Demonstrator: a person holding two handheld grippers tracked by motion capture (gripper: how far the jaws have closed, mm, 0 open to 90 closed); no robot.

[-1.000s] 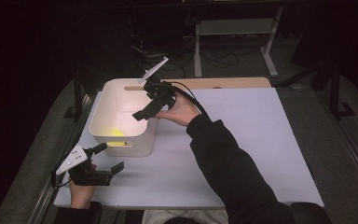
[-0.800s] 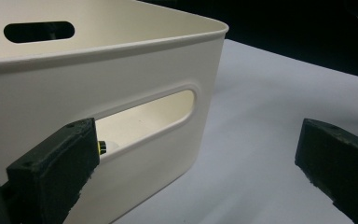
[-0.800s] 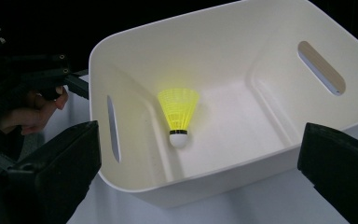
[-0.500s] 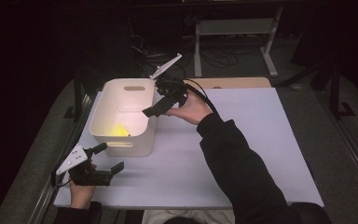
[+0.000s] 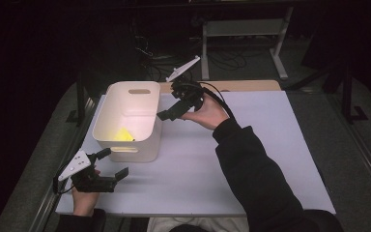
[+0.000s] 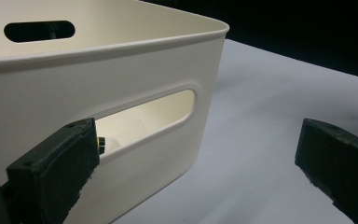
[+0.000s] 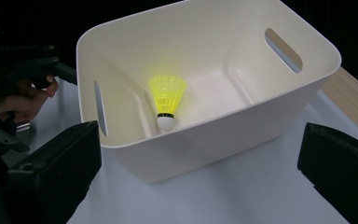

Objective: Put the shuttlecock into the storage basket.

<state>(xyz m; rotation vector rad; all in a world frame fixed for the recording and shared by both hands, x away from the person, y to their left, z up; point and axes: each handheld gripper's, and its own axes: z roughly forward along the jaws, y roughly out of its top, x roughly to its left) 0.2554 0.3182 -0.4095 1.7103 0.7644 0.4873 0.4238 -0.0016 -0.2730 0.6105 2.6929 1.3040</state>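
A white bin (image 5: 125, 145) with handle slots stands at the left of the white tabletop (image 5: 261, 159). A yellow shuttlecock (image 5: 122, 134) lies inside it, cork down against the near wall (image 7: 167, 100). My right gripper (image 5: 170, 113) hovers just right of the bin's rim, open and holding nothing; its jaws frame the bin (image 7: 223, 140) from outside. My left gripper (image 5: 112, 164) rests low at the table's front left, open, with its jaws pointing at the bin's near wall and slot (image 6: 144, 116). The right gripper view also catches the left hand and its gripper (image 7: 23, 70).
A wooden board (image 5: 251, 85) lies along the table's far edge. Behind the table stands a metal frame (image 5: 244, 29) with cables on the dark floor. The table's left edge (image 5: 53, 193) is close to my left hand.
My right gripper has drawn back from over the bin to its right side, still open. The shuttlecock stays in the bin. The left gripper has not moved.
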